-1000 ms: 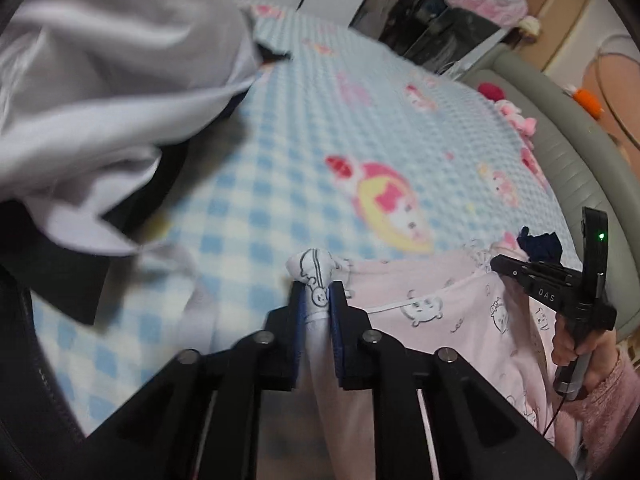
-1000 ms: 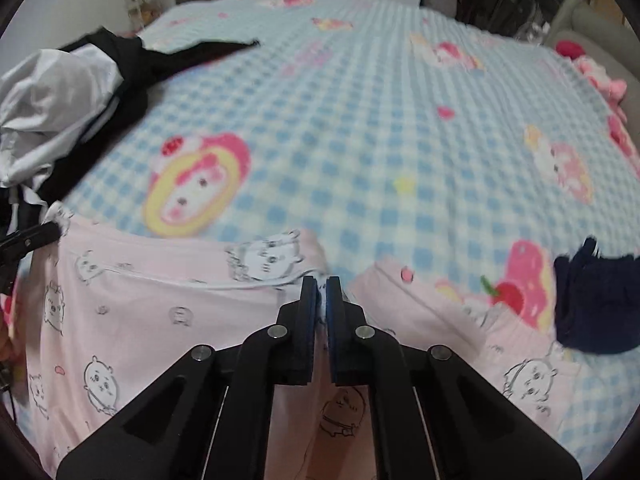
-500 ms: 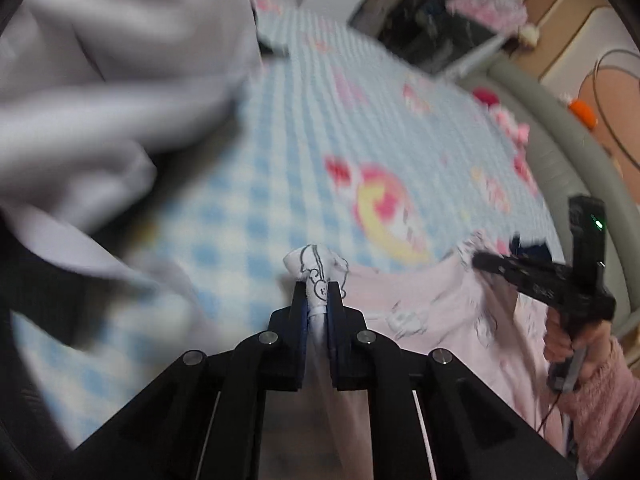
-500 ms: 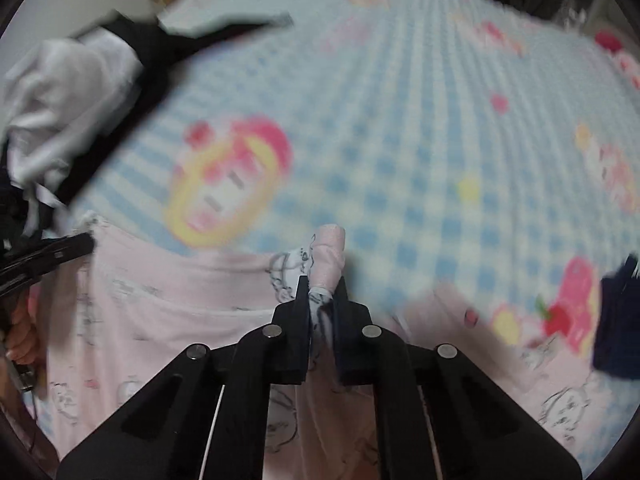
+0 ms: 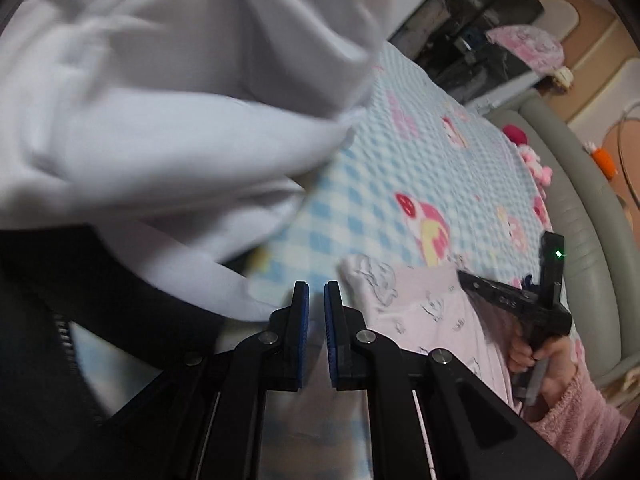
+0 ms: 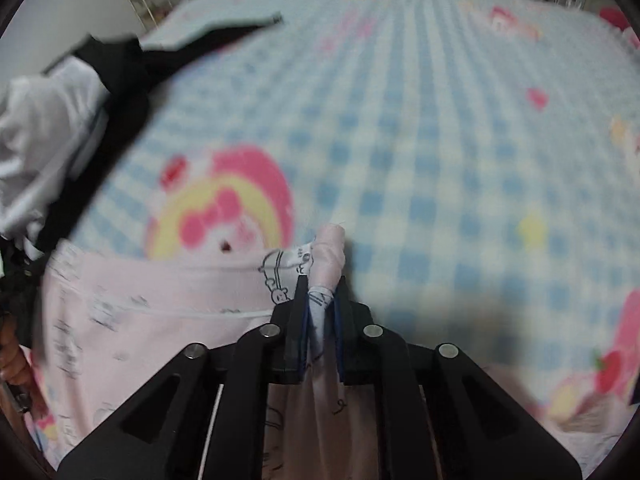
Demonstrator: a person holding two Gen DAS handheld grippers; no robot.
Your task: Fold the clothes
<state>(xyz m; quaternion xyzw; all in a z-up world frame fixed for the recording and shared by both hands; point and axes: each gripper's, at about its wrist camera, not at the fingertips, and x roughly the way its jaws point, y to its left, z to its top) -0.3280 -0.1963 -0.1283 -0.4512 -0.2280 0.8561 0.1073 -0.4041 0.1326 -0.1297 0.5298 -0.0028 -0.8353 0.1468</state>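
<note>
Pinching a bunched corner of the pink printed garment point(image 6: 160, 320), the right gripper point(image 6: 320, 300) has its blue pads closed on the cloth, a roll of pink fabric sticking up just past the tips. The left gripper point(image 5: 316, 300) holds nothing, its pads parted by a narrow gap over the bed point(image 5: 400, 168); a crumpled corner of the same garment point(image 5: 420, 312) lies just right of its tips. Farther right in the left view, the right gripper point(image 5: 516, 304) shows in a hand point(image 5: 540, 360) with a fuzzy pink sleeve point(image 5: 576, 412). To the left sits a heap of white clothing point(image 5: 160, 120) over dark clothing point(image 5: 48, 320). Beyond stretches the blue checked blanket point(image 6: 420, 120) with cartoon prints. No containers are visible.
</note>
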